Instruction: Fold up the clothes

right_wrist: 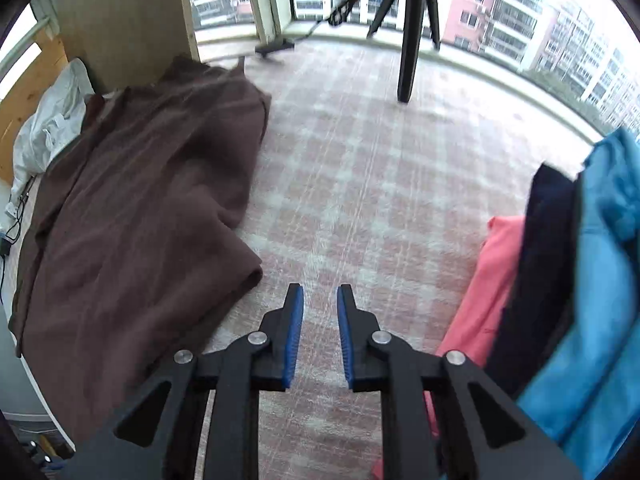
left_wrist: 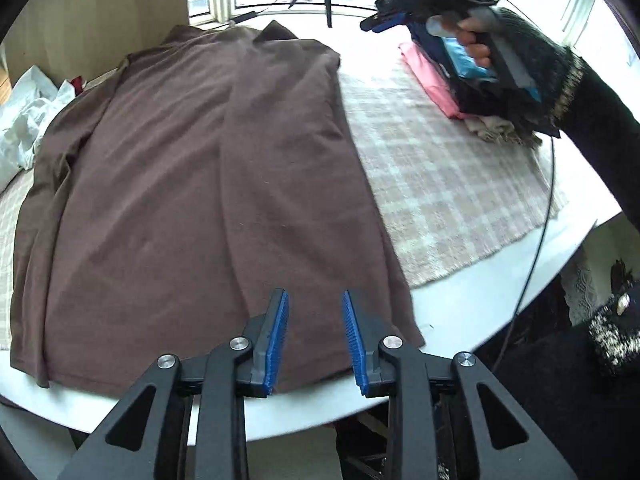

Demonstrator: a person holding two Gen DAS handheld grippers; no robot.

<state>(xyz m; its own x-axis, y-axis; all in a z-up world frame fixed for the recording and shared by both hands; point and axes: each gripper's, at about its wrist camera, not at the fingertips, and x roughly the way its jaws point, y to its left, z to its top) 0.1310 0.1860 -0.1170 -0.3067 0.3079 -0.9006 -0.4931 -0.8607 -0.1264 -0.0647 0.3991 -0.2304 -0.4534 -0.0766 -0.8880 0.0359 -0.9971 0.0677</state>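
hovering the left gripper (left_wrist: 315,336), jaws apart, empty, over the near hem of the brown shirt (left_wrist: 192,184) lying flat on the checked cloth (left_wrist: 448,184); holding the right gripper (right_wrist: 320,332) apart beside folded clothes (right_wrist: 560,300)

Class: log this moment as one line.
brown shirt: flat, partly folded | left hand-held gripper: open over hem | right hand-held gripper: open, empty

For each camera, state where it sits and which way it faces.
Left wrist: sits on the left gripper at the table's near edge, facing the window across the brown shirt; shows its open fingers and the person's right hand holding the right gripper.
Right wrist: sits on the right gripper over the checked cloth, facing the window; shows only its open fingers.
Shared: brown shirt, checked cloth, tripod, pink garment.
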